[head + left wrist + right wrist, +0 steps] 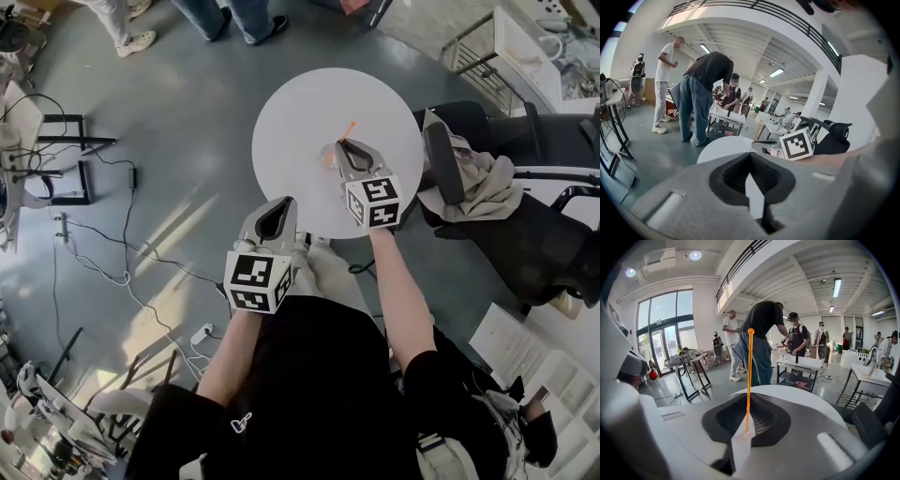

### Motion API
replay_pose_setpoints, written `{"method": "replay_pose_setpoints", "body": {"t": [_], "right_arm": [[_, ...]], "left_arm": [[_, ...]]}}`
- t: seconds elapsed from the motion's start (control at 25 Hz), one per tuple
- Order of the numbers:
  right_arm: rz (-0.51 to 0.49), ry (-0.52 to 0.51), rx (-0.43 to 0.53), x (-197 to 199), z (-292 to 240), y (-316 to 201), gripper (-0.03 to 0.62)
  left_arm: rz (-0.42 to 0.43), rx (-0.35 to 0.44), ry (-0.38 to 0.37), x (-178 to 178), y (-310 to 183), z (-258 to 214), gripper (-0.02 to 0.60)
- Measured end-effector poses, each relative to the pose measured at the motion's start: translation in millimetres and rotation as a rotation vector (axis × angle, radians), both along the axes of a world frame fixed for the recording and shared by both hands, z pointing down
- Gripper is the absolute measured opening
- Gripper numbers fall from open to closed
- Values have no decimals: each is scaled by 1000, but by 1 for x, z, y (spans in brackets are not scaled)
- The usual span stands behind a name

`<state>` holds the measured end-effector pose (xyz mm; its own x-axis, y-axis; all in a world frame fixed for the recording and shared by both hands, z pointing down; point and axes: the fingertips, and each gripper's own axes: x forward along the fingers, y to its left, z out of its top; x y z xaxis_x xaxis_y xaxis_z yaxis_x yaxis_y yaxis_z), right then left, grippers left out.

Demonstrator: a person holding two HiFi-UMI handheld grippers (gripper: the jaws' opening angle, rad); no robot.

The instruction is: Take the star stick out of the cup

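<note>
Right gripper (pixel 748 401) pinches the star stick (pixel 749 366); a skewed lift, I judge, could tip the cup (pixel 329 156) or slip the stick. Left gripper (pixel 751 157) clenched, empty.

- My left tool (pixel 281 201) has a pale grey moulded shell with a dark, teardrop-shaped hollow behind the jaws.
- That hollow is lined with black ribbed pads (pixel 764 174).
- My right tool (pixel 343 147) has the same grey shell and black ribbed lining.
- Each tool carries a white cube (pixel 255 281) printed with black square markers on its faces.
- I wear a black top (pixel 309 394) with short sleeves (pixel 424 367).
- A small white emblem (pixel 241 424) shows on the black cloth.
</note>
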<state>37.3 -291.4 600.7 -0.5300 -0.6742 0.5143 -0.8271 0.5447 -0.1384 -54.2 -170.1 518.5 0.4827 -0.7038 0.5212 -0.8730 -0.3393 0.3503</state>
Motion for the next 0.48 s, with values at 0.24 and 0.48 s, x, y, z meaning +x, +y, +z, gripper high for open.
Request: {"method": "replay_pose_setpoints", "body": {"t": [0.24, 0.48], "right_arm": [[4, -24, 11, -2, -10, -2, 23], [7, -44, 53, 6, -38, 2, 23]], "left_arm": [[8, 10, 3, 1, -2, -2, 2], [18, 23, 3, 9, -6, -6, 2]]}}
